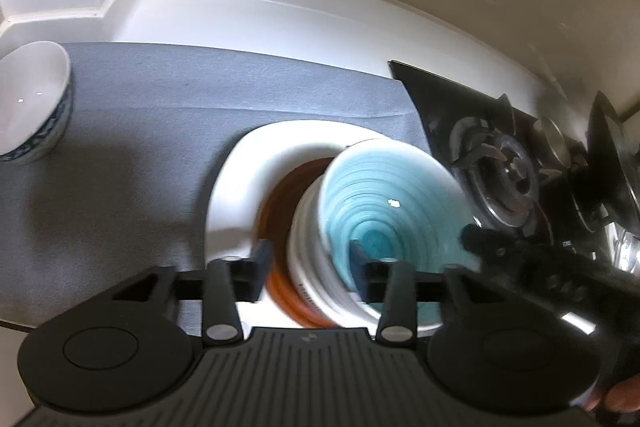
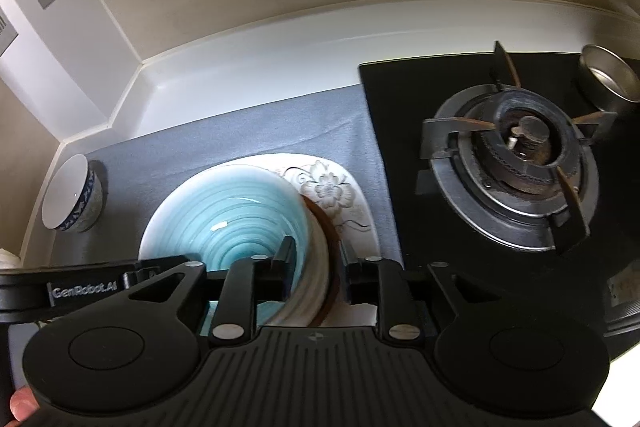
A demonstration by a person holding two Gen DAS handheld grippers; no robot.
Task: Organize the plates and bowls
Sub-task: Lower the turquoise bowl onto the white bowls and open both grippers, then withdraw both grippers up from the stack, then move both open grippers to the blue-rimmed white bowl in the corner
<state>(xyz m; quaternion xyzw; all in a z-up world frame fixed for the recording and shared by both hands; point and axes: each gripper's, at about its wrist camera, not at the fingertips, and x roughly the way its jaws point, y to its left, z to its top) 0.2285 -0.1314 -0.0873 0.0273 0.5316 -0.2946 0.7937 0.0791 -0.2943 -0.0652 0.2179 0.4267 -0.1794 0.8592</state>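
A turquoise ribbed bowl (image 1: 384,203) (image 2: 232,223) rests on a brown plate (image 1: 280,211) (image 2: 326,227), which lies on a white flower-patterned plate (image 1: 236,195) (image 2: 332,187). My left gripper (image 1: 310,259) is open, its fingers straddling the bowl's left wall. My right gripper (image 2: 316,267) is open, its fingers straddling the bowl's right wall and the brown plate's edge. A small blue-and-white bowl (image 1: 32,107) (image 2: 74,197) stands at the far left of the grey mat (image 1: 160,115) (image 2: 248,131).
A black gas hob (image 1: 504,167) (image 2: 516,155) with burner grates sits right of the mat. A small metal cup (image 2: 610,79) stands at its far right. The white counter upstand and wall (image 1: 256,3) run behind.
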